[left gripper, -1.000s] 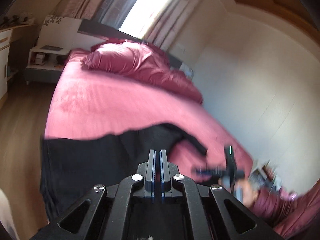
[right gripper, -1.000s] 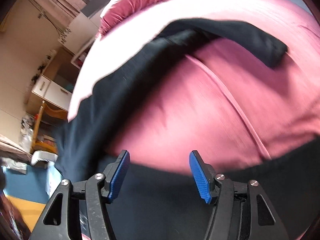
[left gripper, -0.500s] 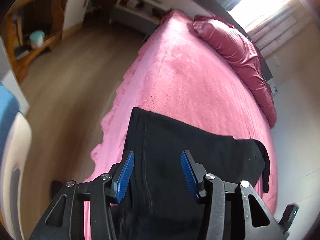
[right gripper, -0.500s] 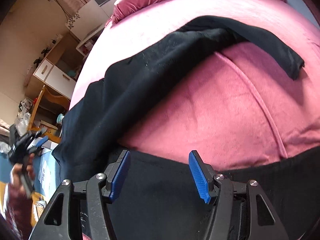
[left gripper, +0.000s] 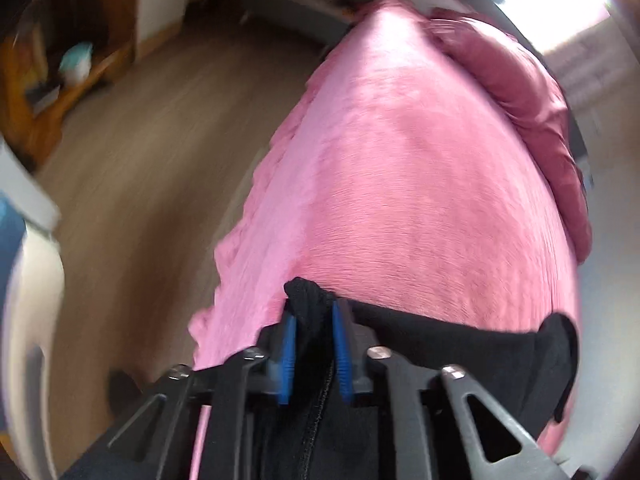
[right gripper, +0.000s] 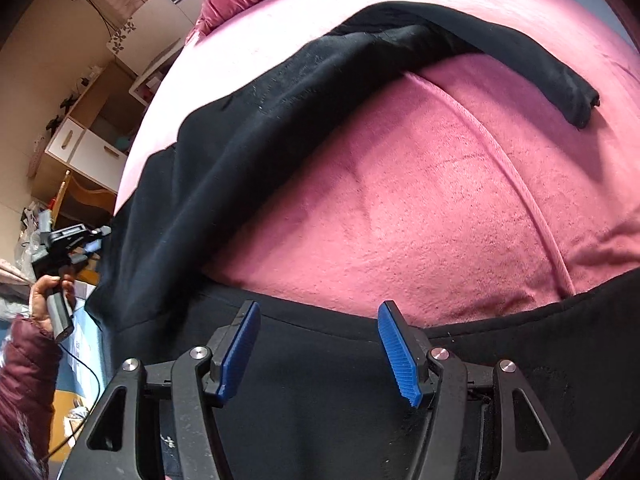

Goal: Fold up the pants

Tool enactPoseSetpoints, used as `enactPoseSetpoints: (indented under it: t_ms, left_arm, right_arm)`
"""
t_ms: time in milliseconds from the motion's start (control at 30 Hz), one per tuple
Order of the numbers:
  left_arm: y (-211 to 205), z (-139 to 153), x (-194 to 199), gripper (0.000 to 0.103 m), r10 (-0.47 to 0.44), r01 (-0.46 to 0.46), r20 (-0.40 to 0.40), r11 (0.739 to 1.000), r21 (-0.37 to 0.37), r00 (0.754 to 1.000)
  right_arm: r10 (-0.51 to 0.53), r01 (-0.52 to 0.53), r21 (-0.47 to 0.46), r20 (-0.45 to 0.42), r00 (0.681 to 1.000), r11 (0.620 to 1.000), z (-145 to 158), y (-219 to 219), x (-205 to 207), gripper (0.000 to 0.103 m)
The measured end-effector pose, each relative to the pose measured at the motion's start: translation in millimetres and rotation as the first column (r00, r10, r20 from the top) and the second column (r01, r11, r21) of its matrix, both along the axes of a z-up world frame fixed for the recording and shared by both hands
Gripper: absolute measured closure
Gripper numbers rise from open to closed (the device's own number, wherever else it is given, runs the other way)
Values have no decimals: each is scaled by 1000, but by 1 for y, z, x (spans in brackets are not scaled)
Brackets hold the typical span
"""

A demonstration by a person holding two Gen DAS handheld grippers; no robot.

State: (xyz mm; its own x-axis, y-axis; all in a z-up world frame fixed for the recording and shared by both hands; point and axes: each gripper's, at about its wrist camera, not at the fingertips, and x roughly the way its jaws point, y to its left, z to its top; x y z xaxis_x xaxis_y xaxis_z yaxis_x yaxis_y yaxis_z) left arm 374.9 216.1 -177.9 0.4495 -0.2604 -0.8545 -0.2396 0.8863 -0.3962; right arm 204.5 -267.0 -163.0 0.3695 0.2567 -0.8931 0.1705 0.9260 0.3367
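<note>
My left gripper (left gripper: 312,350) is closing its jaws on a bunched corner of the black pants (left gripper: 460,340); the cloth fills the narrow gap between the blue pads (left gripper: 287,360) and both pads press on it, with a stitched seam running down from the fold between them. My right gripper (right gripper: 320,350) has its jaws set wide apart, hovering over another part of the pants (right gripper: 320,380); the pads (right gripper: 240,350) show clear of the cloth and nothing is pinched between them. The pants lie on the pink bed (right gripper: 420,220), spread wide open: one leg runs away from my right gripper up to the left and then across the top of the view, ending in a loose cuff (right gripper: 580,108) at the far right, while the other part crosses the bottom of the view under my jaws, with a broad patch of pink cover between the two. The fabric is plain black, soft and rumpled along its edges. In the left view the corner I hold sits near the bed's frilled edge (left gripper: 256,192), beside the wooden floor (left gripper: 160,152), and a dark red pillow (left gripper: 532,100) lies at the far end. In the right view my left hand (right gripper: 48,292) in a maroon sleeve (right gripper: 24,380) grips the left gripper's handle at the pants' far left end
</note>
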Motion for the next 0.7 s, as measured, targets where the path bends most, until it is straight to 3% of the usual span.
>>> enactPoseSetpoints:
  t_ms: [67,133,233,300,467,533,700]
  left_arm:
    - [-8,22,-15,90,-33,31,87,999,26,996]
    - [-18,48,-37,91,-96,94,195,995,20,976]
    - [-42,89,-86,92,-234,243,332,970,14,914]
    - [-60,112,-128,92,-319,353,405,936,-9,857]
    - [-88,139,-213,93,-408,492,492,870,-46,769]
    - [-92,145,-236,93,-410,525,524,847,-86,747]
    - [-101,162,-281,93,-451,573,539,817,-73,712]
  right_arm:
    - [1,-1,-3,-4,1000,1000,-1,-1,3,41]
    - [4,-4,8,13,1000,1000,1,-3,10,41]
    - [7,-10,53,41,999,999,9,-5,26,41]
    - [14,-20,95,68,998,995,17,-6,38,42]
    - [1,-26,213,119,993,977,33,-7,77,42]
    - [-13,-20,254,126,992,967,37,-8,97,44]
    - [-62,24,305,115,991,952,39,-3,153,44]
